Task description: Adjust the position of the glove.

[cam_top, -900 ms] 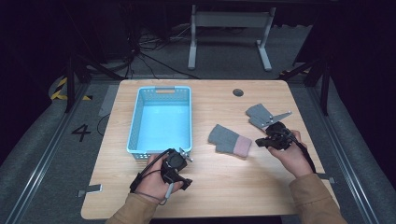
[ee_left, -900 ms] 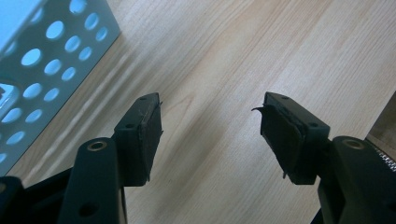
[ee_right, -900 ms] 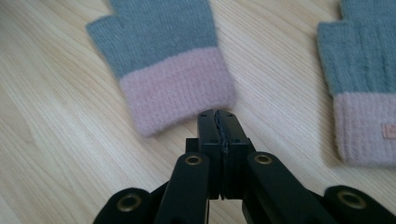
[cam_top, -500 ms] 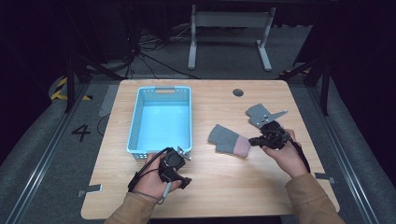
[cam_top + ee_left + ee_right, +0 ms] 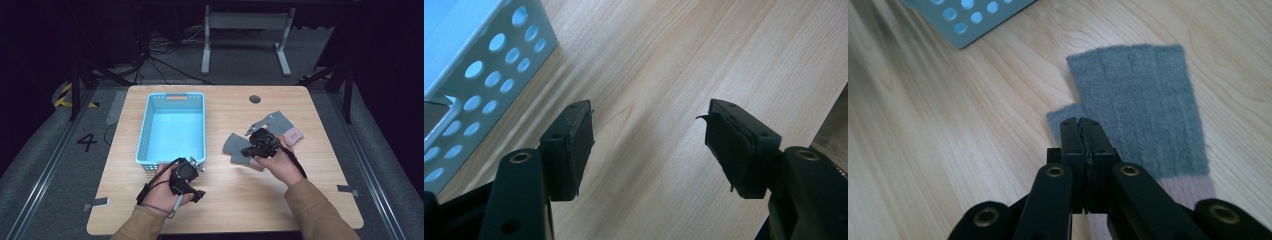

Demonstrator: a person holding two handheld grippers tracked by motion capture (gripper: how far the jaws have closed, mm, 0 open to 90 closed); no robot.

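A grey fingerless glove [image 5: 1143, 110] with a pink cuff lies flat on the wooden table [image 5: 235, 200]. In the high view this glove [image 5: 234, 145] is right of the basket. My right gripper [image 5: 1081, 122] is shut, its tips just over the glove's thumb edge, and nothing shows between the jaws. In the high view the right gripper [image 5: 259, 142] sits over the glove's right part. A second grey glove [image 5: 274, 121] lies behind it. My left gripper [image 5: 649, 120] is open over bare wood. It [image 5: 186, 177] is held at the near right corner of the light blue basket [image 5: 145, 130].
The basket's perforated wall [image 5: 489, 75] stands close to the left gripper's left jaw. A round dark hole [image 5: 255, 99] marks the table's far side. Metal frame legs [image 5: 245, 45] stand on the floor beyond the table.
The right gripper has moved left, from beside the pink cuff to over the nearer glove. The left gripper has stayed near the basket's corner.
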